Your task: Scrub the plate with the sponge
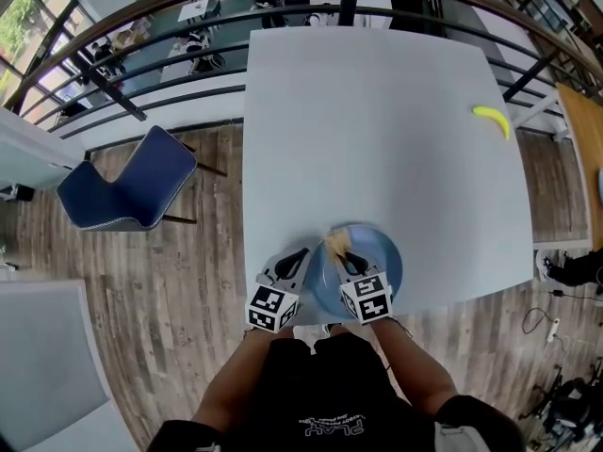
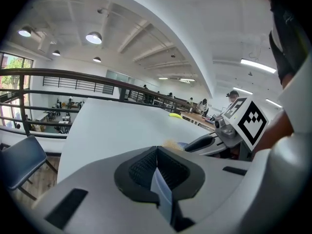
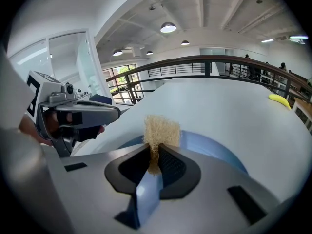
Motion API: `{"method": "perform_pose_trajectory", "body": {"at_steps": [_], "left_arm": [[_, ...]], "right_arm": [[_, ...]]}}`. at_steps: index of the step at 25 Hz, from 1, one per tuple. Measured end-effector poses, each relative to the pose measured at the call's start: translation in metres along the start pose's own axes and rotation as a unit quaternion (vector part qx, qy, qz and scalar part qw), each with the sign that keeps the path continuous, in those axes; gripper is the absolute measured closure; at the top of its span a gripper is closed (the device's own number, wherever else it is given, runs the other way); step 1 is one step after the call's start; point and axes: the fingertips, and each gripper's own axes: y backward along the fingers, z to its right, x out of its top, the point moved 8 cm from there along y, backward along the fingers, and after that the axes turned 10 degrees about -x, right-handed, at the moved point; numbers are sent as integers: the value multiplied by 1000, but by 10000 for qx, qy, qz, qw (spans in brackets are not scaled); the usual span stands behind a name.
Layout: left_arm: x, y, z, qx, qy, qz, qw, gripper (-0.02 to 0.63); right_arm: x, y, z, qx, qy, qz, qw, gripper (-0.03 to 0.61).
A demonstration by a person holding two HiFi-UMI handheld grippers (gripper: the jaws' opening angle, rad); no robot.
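Note:
A round blue plate (image 1: 377,260) lies at the near edge of the white table (image 1: 377,111). My left gripper (image 1: 303,255) is at the plate's left rim; in the left gripper view its jaws (image 2: 157,152) are shut on a thin blue edge, the plate's rim. My right gripper (image 1: 345,257) is over the plate's near left part, shut on a tan fibrous sponge (image 1: 335,242). In the right gripper view the sponge (image 3: 162,129) sticks up out of the closed jaws, with the plate (image 3: 217,149) right behind it and the left gripper (image 3: 92,115) at the left.
A yellow banana (image 1: 493,119) lies at the table's far right. A blue chair (image 1: 127,185) stands on the wooden floor left of the table. A dark railing (image 1: 141,26) runs behind the table's far side. A wooden table (image 1: 586,139) is at the right.

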Motion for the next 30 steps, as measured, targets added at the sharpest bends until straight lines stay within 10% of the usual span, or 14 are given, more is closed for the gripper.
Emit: {"method": "perform_pose_trajectory", "body": {"at_steps": [30], "left_arm": [[6,1,19,-58,-252,-46,9997,601]], "right_arm": [[-15,23,51,-1033,-276,-125,9942,522]]}}
